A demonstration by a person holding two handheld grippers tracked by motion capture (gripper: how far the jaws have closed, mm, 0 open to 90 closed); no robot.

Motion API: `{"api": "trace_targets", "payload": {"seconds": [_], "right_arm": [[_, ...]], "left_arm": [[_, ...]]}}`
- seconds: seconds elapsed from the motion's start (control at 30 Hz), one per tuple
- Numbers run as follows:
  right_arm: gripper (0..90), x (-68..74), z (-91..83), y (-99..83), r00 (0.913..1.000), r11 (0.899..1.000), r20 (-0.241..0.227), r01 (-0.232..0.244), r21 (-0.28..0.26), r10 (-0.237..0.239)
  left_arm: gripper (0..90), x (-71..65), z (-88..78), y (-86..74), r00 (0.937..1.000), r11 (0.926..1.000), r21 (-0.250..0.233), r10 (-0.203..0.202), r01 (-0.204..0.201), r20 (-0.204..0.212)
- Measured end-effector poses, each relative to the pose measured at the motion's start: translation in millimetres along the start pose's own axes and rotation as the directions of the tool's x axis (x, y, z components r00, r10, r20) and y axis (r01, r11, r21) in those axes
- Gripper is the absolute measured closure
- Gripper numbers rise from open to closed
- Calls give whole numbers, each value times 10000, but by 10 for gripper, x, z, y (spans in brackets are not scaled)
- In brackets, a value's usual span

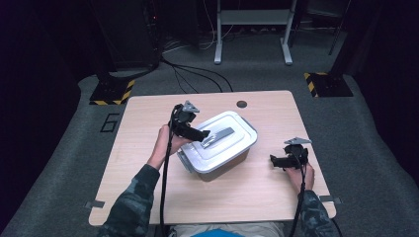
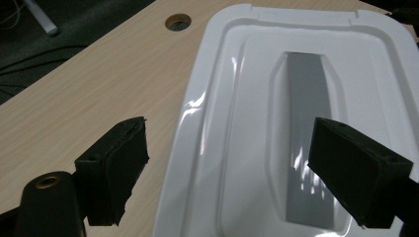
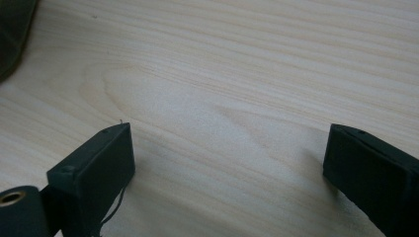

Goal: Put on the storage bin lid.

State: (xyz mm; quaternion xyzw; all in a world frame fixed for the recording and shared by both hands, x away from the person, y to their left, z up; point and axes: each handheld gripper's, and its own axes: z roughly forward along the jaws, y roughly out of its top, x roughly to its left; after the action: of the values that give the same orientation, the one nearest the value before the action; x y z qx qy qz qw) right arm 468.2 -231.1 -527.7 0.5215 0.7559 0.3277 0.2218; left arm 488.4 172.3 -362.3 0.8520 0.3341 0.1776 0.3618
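A white plastic box (image 1: 223,157) with a white lid (image 1: 219,135) and a grey handle (image 1: 218,138) sits mid-table, turned at an angle. My left gripper (image 1: 201,133) hovers over the lid's near-left part, open. In the left gripper view the lid (image 2: 257,89) and its grey handle recess (image 2: 306,128) lie under the wide-apart jaws of the left gripper (image 2: 232,173), nothing between them. My right gripper (image 1: 274,160) is low over the table to the right of the box, open. In the right gripper view the right gripper (image 3: 230,163) has bare wood between its jaws.
The light wooden table (image 1: 148,148) has a round cable hole (image 1: 241,104) at its far edge, also seen as the hole (image 2: 178,21) in the left gripper view. Beyond the table are floor cables (image 1: 197,74), a white frame (image 1: 252,29) and striped floor plates (image 1: 113,92).
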Motion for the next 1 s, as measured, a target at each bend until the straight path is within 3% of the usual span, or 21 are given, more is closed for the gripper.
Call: {"api": "trace_targets", "payload": {"seconds": [0.2, 0.33, 0.43, 0.6, 0.67, 0.83, 1.0], "right_arm": [[46, 0, 0, 0, 10000, 10000, 0, -1, 1, 1], [46, 1, 0, 0, 10000, 10000, 7, -7, 1, 7], [46, 1, 0, 0, 10000, 10000, 6, 1, -3, -1], [46, 1, 0, 0, 10000, 10000, 36, 7, -8, -7], [46, 1, -1, -1, 10000, 10000, 32, 19, 3, -19], [46, 0, -2, -1, 10000, 10000, 46, 46, 9, -46], [46, 4, -1, -1, 10000, 10000, 58, 1, 1, -1]], "left_arm": [[149, 199, -170, -142, 9983, 9994, -76, -342, 338, -480], [148, 328, -270, -277, 9939, 9971, -289, -720, 698, -836], [147, 416, -324, -387, 9899, 9960, -189, -889, 873, -1105], [145, 563, -394, -610, 9780, 9899, -319, -1411, 1378, -1538], [144, 617, -408, -711, 9687, 9829, -555, -1824, 1754, -1683], [143, 711, -429, -926, 9549, 9757, -502, -2192, 2134, -2003], [144, 792, -425, -1176, 9384, 9639, -393, -2655, 2635, -2212]]}}
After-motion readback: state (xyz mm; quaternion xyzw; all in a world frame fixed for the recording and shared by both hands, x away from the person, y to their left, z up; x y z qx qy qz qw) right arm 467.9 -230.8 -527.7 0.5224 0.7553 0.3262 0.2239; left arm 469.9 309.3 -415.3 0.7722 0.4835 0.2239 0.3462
